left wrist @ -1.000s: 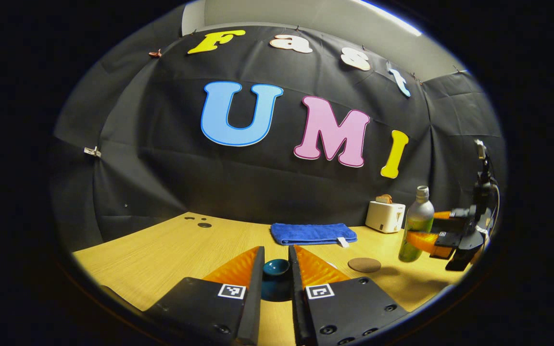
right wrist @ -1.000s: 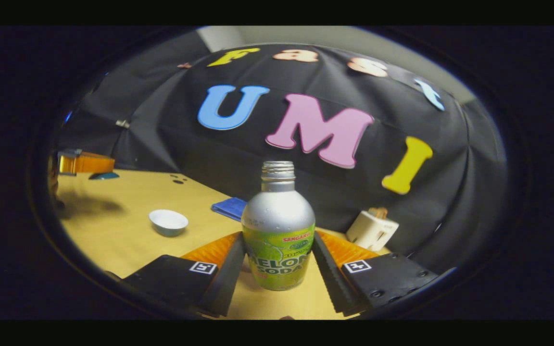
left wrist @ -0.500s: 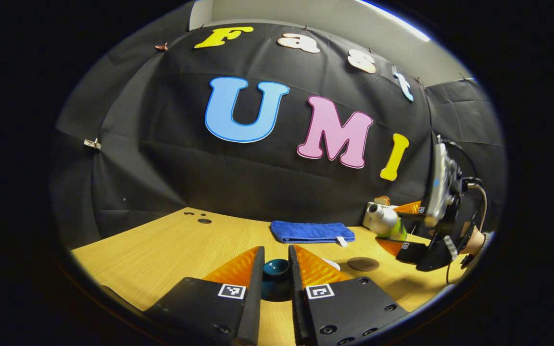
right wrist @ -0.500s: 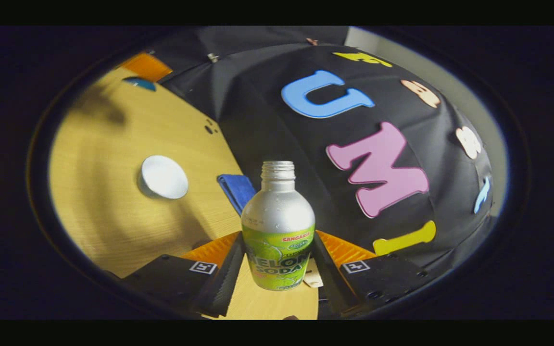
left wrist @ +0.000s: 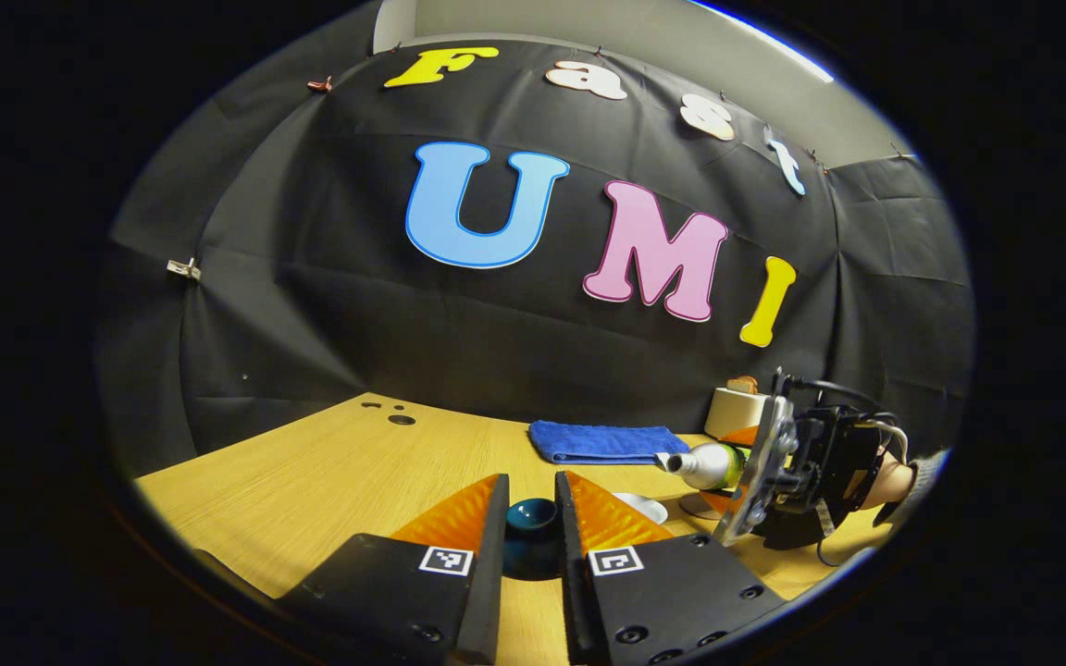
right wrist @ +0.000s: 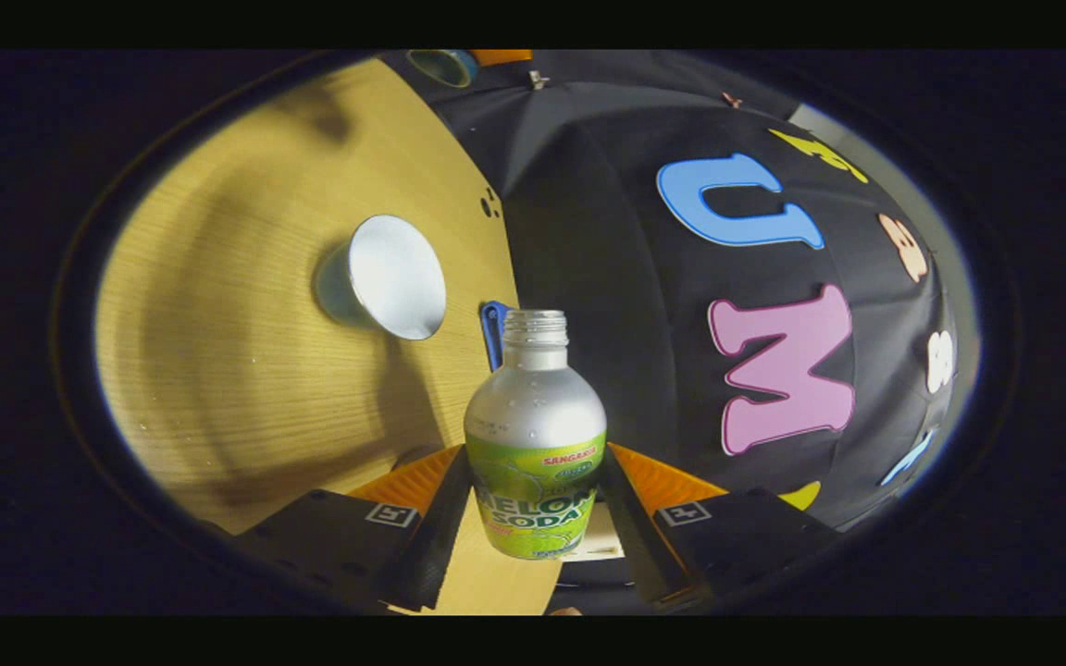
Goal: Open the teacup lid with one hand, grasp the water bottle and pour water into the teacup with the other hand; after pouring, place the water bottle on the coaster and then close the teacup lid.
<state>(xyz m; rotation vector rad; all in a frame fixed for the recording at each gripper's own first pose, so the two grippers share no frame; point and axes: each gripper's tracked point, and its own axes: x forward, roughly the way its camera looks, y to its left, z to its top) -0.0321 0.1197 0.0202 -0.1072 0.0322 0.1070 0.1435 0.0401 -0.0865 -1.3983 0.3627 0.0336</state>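
Pouring: right gripper (right wrist: pixel 533 518) clamps water bottle (right wrist: pixel 535 435), tipped sideways; keep mouth over teacup (right wrist: pixel 385 276). Left gripper (left wrist: pixel 533 536) pinches lid (left wrist: pixel 531 514) clear.

- Our left gripper (left wrist: pixel 533 527) clamps the dark blue lid (left wrist: pixel 531 514).
- Our right gripper (left wrist: pixel 744 467) holds the bottle (left wrist: pixel 707 464) tipped sideways over the white teacup (left wrist: pixel 644 507).
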